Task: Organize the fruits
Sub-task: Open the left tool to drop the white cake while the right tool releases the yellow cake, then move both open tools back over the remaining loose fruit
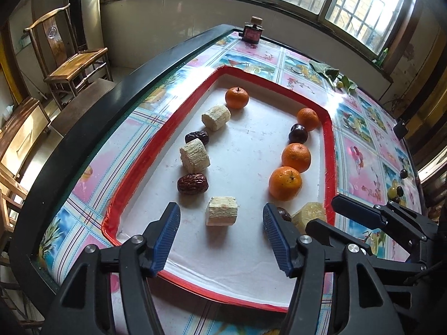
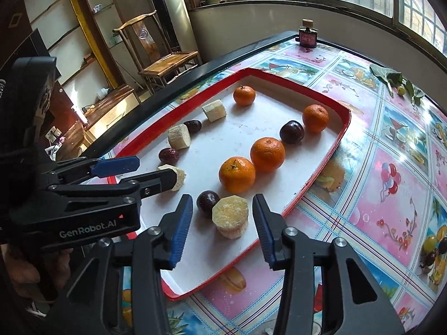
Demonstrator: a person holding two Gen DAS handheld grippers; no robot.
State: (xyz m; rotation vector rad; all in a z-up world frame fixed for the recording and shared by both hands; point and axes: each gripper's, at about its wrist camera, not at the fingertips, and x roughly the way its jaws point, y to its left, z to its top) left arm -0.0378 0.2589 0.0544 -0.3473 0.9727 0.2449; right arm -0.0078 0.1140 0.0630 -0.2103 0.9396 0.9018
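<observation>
A red-rimmed white tray (image 1: 134,173) (image 2: 321,178) holds fruit in two rows. The left row has an orange (image 1: 237,97), several pale sugarcane pieces and two red dates (image 1: 192,183). The right row has three oranges (image 2: 237,174), dark plums (image 2: 291,131) and a yellowish sugarcane chunk (image 2: 230,216). My left gripper (image 1: 222,236) is open, with a sugarcane piece (image 1: 221,211) just ahead between its fingers. My right gripper (image 2: 223,229) is open, around the yellowish chunk, with a plum (image 2: 207,202) beside it. Each gripper shows in the other's view (image 1: 374,217) (image 2: 134,173).
The table (image 2: 391,167) has a colourful fruit-print cloth and a dark raised edge (image 1: 83,128). A small dark bottle (image 1: 252,29) stands at the far end. Green leaves with small fruit (image 2: 396,83) lie at the far right. Wooden chairs (image 1: 69,64) stand beyond the table's left side.
</observation>
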